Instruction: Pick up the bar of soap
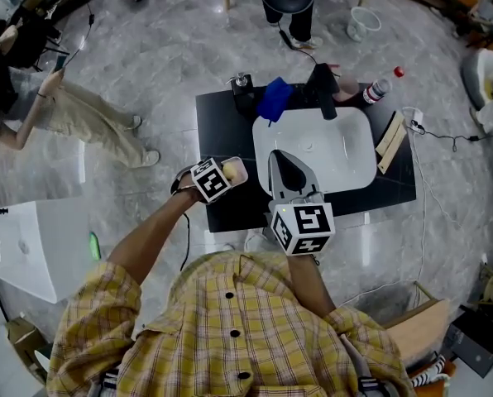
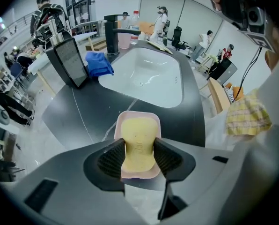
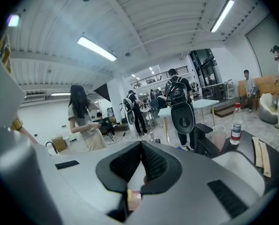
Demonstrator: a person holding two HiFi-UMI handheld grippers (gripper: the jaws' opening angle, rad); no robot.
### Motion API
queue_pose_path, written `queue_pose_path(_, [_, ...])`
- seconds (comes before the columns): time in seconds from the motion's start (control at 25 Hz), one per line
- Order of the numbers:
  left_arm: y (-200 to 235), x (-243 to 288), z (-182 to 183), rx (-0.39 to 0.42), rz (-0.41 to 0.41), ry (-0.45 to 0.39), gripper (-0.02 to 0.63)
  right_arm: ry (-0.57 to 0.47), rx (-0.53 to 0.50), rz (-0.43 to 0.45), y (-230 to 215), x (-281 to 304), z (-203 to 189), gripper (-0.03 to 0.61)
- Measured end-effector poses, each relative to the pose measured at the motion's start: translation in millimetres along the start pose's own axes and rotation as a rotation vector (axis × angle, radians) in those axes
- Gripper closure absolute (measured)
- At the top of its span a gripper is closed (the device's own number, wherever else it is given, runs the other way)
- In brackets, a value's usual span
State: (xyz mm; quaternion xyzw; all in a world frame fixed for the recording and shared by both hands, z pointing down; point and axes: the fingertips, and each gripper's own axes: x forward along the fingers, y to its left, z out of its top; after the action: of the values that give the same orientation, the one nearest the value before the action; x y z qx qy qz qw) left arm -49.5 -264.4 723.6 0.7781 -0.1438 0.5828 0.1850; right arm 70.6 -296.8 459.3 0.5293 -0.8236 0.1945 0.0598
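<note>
A yellow bar of soap lies in a pink dish near the front left of the black counter. My left gripper straddles the bar, and both black pads press on its long sides. In the head view the same soap shows pale just past the left gripper. My right gripper hovers over the front rim of the white basin. Its jaws meet at the tips with nothing between them, and in the right gripper view it faces out into the room.
A black faucet, a blue cloth and a black device stand behind the basin. A bottle and wooden boards sit at the counter's right. A person stands at the left on the floor.
</note>
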Motion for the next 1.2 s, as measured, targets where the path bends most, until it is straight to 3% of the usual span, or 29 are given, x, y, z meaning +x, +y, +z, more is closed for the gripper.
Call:
queue_pose_path(0.96, [-5,-48,7,-0.058,0.113,-0.209,0.433,-0.023,-0.018,0.027,19,-11,7,0.558])
queue_pose_path(1.2, [-5,-79,19,-0.071,0.175,-0.318,0.434,-0.022,-0.025,0.030,23,-12,6,0.558])
